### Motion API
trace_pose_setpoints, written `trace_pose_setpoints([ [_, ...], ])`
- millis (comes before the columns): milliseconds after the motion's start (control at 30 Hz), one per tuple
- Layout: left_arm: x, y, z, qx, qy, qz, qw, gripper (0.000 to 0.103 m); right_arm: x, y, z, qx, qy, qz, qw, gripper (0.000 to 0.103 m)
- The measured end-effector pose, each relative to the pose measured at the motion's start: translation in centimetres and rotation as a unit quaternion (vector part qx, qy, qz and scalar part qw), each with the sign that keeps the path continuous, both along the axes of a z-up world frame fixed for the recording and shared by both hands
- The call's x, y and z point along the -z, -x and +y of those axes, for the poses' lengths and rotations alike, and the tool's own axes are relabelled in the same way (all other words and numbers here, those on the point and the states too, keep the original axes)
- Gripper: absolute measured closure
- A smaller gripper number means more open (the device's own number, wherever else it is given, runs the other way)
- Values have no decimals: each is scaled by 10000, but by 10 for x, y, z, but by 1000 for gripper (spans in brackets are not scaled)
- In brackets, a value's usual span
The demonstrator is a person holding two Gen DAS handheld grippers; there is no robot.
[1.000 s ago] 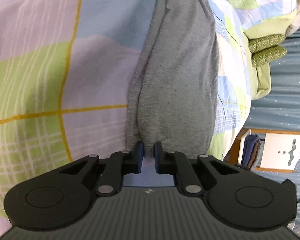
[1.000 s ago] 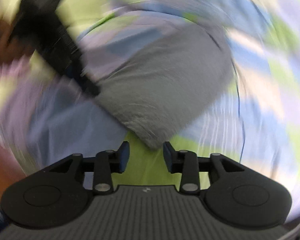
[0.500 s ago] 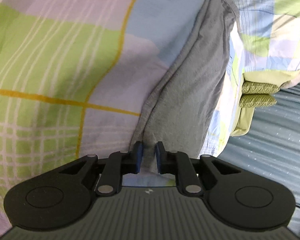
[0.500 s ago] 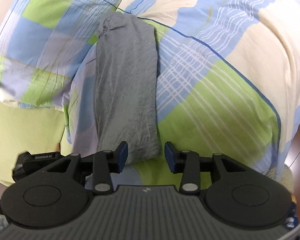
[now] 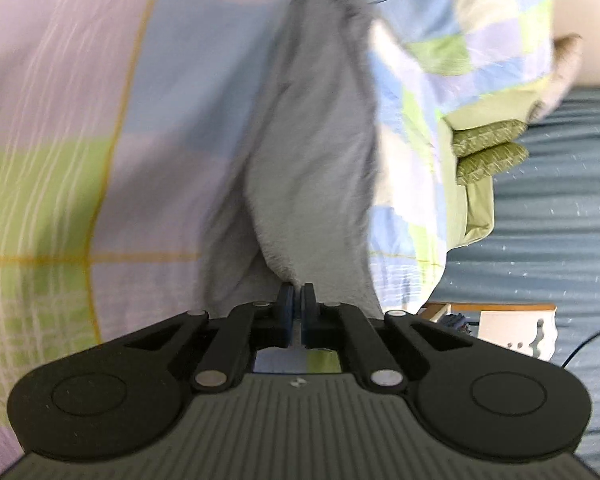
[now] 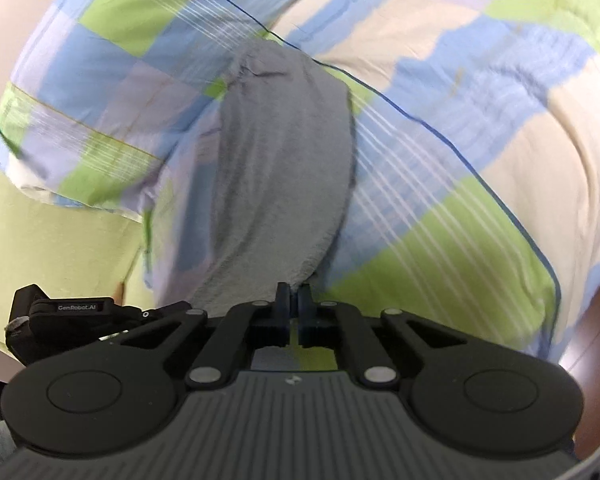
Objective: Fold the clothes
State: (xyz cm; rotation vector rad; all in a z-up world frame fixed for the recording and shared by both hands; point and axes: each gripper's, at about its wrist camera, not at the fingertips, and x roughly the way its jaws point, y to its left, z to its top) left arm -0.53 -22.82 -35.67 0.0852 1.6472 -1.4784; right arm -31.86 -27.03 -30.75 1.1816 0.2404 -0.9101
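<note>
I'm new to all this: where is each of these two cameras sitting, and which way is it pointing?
Left wrist: sits on the left gripper, looking along its fingers at the grey garment pinched between them, on a checked quilt; no hand shows.
Right wrist: sits on the right gripper, likewise shut on the garment's near end; the left gripper shows at lower left.
Shared: garment and quilt.

We see a grey garment [image 5: 312,168] of soft, matt knit cloth with a faintly fuzzy nap. Beneath it lies a checked bedsheet [image 6: 440,240], thin woven cloth, matt and lightly creased. Each gripper, left [image 5: 296,304] and right [image 6: 293,300], looks like matt black plastic with dull metal pivot pins and a ribbed grey body.
</note>
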Motion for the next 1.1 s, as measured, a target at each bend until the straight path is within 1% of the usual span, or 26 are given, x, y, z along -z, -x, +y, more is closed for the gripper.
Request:
trace_pose_setpoints([
  [33,-18,1,1,71,308,-225,9992,103,-6,0,-1,7,70,-42,10000,100],
  [67,-27,1,3,117,473,-340,9982,103,-13,-1,-2,14,140,-84,9999,100],
  [100,-41,4,9,241,739,-634,9950,103,-20,-1,-2,-6,255,-148,9996,100],
  [133,-47,7,15,350,863,-944,9912,103,-23,0,-2,-13,297,-173,9994,100],
  [167,-44,8,19,374,838,-1056,9902,103,-28,1,0,-72,322,-201,9993,101],
  [200,-26,11,22,359,592,-1129,9912,103,-24,-1,1,-139,227,-146,9995,101],
  [233,-8,15,25,341,329,-1201,9916,103,-11,-3,2,-177,32,-7,9998,101],
  [267,3,17,26,336,182,-1250,9914,103,4,-5,3,-205,-184,150,9995,101],
  [300,27,24,29,401,-146,-1421,9889,103,22,-6,4,-194,-453,305,9983,101],
  [333,37,27,31,436,-218,-1473,9879,103,35,-5,5,-121,-640,373,9972,101],
  [400,38,30,32,352,-165,-1448,9887,103,51,-3,6,36,-845,418,9955,103],
  [500,31,34,30,457,-48,-1425,9887,103,41,3,8,129,-615,558,9965,103],
  [533,30,36,29,522,-77,-1464,9878,102,35,5,8,110,-534,574,9969,103],
  [567,31,36,27,575,-142,-1458,9875,99,30,5,6,56,-491,601,9970,103],
  [633,30,29,32,544,-161,-1387,9887,99,27,3,3,-77,-452,672,9967,97],
  [667,27,25,35,503,-144,-1351,9895,98,23,0,2,-177,-342,683,9969,96],
  [700,25,21,38,462,-127,-1315,9902,95,21,-2,1,-226,-260,682,9971,95],
  [767,25,17,42,387,-149,-1287,9908,80,16,-8,1,-405,-126,621,9972,90],
  [800,27,16,43,354,-193,-1299,9907,80,15,-12,1,-492,-92,601,9969,90],
  [900,38,19,45,359,-302,-1212,9915,80,29,-21,1,-602,-393,713,9949,89],
  [933,40,20,45,355,-301,-1187,9918,81,36,-20,2,-566,-480,599,9954,88],
  [967,40,19,44,338,-295,-1165,9922,85,42,-19,3,-506,-559,430,9962,88],
  [1000,40,18,43,319,-289,-1143,9925,86,43,-19,4,-505,-514,360,9968,88],
  [1033,40,17,42,301,-283,-1121,9928,94,43,-20,4,-524,-425,326,9972,97],
  [1067,33,16,40,235,-142,-1101,9935,99,40,-21,4,-550,-324,306,9975,101],
  [1100,19,15,38,176,135,-1155,9931,99,36,-22,2,-577,-218,292,9977,102],
])
